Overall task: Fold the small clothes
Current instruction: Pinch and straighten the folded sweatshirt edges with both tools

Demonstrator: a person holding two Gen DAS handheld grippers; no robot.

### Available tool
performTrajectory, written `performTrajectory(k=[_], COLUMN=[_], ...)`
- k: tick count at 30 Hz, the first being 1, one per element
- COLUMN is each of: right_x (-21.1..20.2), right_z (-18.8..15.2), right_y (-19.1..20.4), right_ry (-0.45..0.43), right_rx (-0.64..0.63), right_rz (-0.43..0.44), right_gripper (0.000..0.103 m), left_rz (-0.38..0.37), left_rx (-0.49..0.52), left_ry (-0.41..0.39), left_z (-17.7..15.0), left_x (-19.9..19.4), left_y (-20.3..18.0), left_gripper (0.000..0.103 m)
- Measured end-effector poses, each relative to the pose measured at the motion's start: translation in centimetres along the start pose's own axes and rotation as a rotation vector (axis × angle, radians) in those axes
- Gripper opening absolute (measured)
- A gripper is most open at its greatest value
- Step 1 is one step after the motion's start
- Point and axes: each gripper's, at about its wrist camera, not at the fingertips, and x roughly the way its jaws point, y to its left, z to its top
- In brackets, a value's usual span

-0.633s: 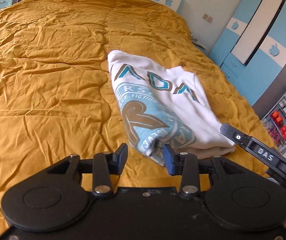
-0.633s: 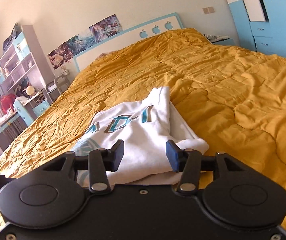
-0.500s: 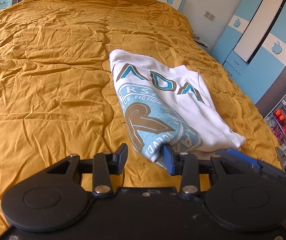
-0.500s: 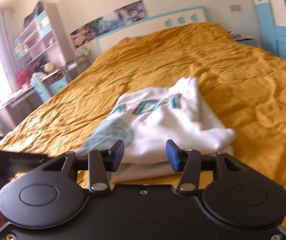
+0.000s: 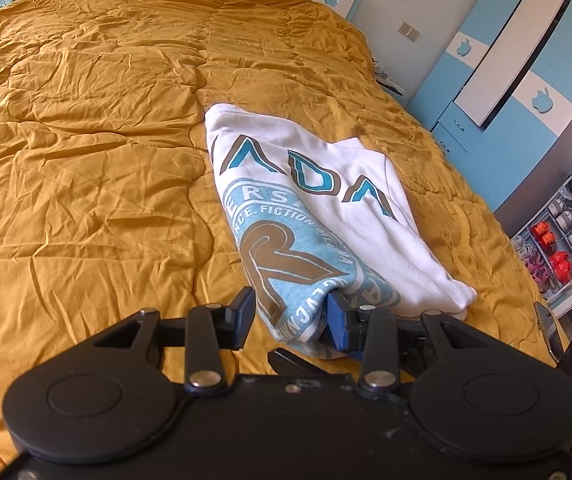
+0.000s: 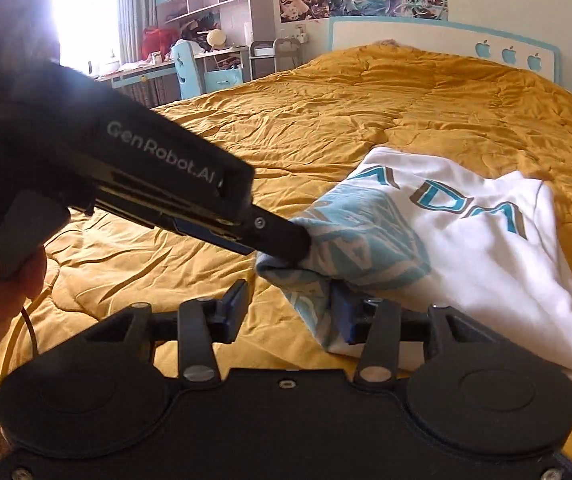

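My right gripper [image 6: 286, 312] has swung toward the folded T-shirt [image 5: 326, 208]; jaws closing, hem between. My left gripper [image 5: 288, 318] gapes, hem touching one pad.

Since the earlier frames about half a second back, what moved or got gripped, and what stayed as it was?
Both grippers closed in on the near end of the folded white T-shirt. The left gripper now has the printed corner between its fingers. The right gripper swung left to the same corner and its jaws are closing, with cloth between them; no firm grip shows yet. The shirt kept its place on the yellow quilt.
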Motion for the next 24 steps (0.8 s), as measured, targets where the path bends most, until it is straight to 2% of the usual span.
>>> performTrajectory(k=[1, 2, 5, 9, 13, 16, 19, 21, 24], right_x=[0.4, 0.6, 0.6, 1.3, -0.4, -3.1, -5.9, -7.5, -9.8], right_z=[0.1, 0.0, -0.4, -1.8, -1.4, -1.2, -1.4, -1.6, -2.0], right_y=[0.5, 1.1, 2.3, 3.8, 3.7, 2.7, -0.5, -3.2, -8.3], right_ry=[0.014, 0.024, 0.035, 0.087, 0.082, 0.090, 0.096, 0.072, -0.039], right_rx=[-0.017, -0.046, -0.096, -0.244, -0.233, -0.207, -0.096, 0.017, 0.310], right_rz=[-0.002, -0.025, -0.024, -0.058, -0.052, -0.054, -0.072, -0.119, -0.253], right_gripper=[0.025, 0.021, 0.021, 0.020, 0.020, 0.020, 0.020, 0.020, 0.021], left_rz=[-0.001, -0.005, 0.000, 0.014, -0.022, 0.001, 0.040, 0.070, 0.084], left_rx=[-0.001, -0.003, -0.007, -0.047, -0.011, 0.024, 0.016, 0.025, 0.050], left_ry=[0.002, 0.001, 0.000, 0.015, -0.003, -0.003, 0.015, 0.038, 0.040], left_z=[0.1, 0.1, 0.0, -0.6, -1.6, -2.3, -2.4, -2.4, -2.8], left_x=[0.0, -0.1, -0.1, 0.5, -0.7, -0.9, 0.0, 0.8, 1.5], left_y=[0.0, 0.1, 0.2, 0.9, -0.4, -1.3, -1.4, -1.3, -1.5], left_gripper=[0.039, 0.039, 0.039, 0.039, 0.039, 0.040, 0.040, 0.040, 0.038])
